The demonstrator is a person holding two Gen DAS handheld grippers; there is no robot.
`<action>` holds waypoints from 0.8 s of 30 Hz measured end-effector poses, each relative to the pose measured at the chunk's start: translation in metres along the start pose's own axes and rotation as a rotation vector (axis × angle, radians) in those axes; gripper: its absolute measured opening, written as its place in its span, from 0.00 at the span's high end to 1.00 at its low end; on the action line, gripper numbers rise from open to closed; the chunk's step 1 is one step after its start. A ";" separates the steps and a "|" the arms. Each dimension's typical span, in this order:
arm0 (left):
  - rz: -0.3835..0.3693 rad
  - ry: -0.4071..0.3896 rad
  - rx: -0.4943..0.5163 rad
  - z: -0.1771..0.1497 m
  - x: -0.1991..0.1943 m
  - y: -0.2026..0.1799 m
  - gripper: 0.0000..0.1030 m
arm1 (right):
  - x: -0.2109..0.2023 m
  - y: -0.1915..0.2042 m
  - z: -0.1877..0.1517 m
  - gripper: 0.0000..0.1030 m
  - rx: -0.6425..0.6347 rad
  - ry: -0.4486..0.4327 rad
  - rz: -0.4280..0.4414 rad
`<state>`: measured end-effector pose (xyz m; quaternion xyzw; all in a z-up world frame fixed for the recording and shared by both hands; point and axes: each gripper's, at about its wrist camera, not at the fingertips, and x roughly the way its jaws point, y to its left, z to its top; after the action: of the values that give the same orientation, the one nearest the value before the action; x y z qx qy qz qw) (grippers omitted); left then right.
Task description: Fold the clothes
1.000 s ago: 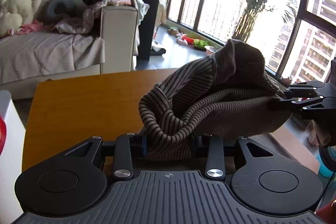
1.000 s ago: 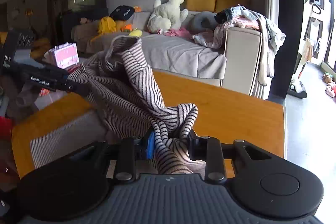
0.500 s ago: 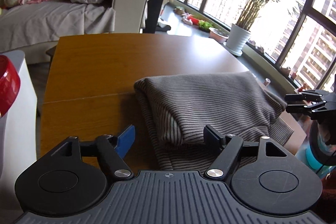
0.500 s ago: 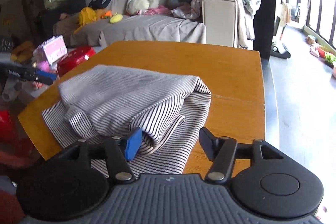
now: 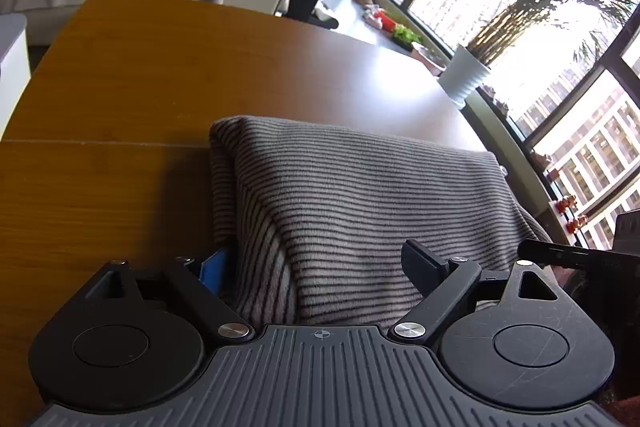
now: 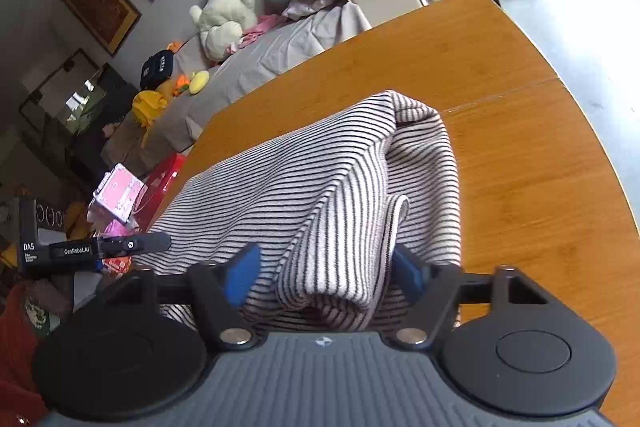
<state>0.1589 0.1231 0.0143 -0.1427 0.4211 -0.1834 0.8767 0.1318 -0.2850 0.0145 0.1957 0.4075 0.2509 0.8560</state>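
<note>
- A striped garment (image 5: pixel 380 203) lay folded on the wooden table (image 5: pixel 120 75), at the table's near edge by both grippers; its stripes were dark on a pale grey-pink ground.
- In the right wrist view the same striped garment (image 6: pixel 320 183) showed a rolled fold of cloth running toward the camera, over a flatter layer spread on the wooden table (image 6: pixel 520 167).
- The left gripper (image 5: pixel 316 263) was spread wide, its fingers on either side of the garment's near corner and clamped on nothing; the blue pad (image 5: pixel 210 269) of one finger sat just beside the cloth's left edge.
- The right gripper (image 6: pixel 324 271) was likewise parted, its two blue-padded fingers (image 6: pixel 242 275) flanking the rolled fold without pinching it.
- From the right wrist view, the left gripper (image 6: pixel 160 242) showed at the garment's far-left side, off the table's edge.
- Beyond the table stood a grey-covered sofa (image 6: pixel 280 47) bearing a cream plush toy (image 6: pixel 224 11).
- To the table's window side stood a white ribbed plant pot (image 5: pixel 464 79).
</note>
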 end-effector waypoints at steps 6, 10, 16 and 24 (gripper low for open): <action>0.049 -0.038 0.042 0.036 0.015 -0.003 0.61 | 0.024 0.006 0.052 0.74 -0.086 -0.077 -0.089; 0.058 -0.129 0.065 0.073 0.010 -0.018 0.69 | 0.020 0.023 0.093 0.78 -0.156 -0.175 -0.078; 0.014 -0.139 0.130 0.043 -0.015 -0.043 0.68 | -0.009 0.038 0.078 0.78 -0.270 -0.192 -0.041; 0.087 -0.027 0.071 -0.002 0.013 -0.020 0.60 | 0.023 0.008 0.034 0.73 -0.360 -0.115 -0.248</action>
<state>0.1605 0.0998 0.0120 -0.0953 0.4082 -0.1582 0.8940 0.1688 -0.2696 0.0252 0.0023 0.3275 0.2006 0.9233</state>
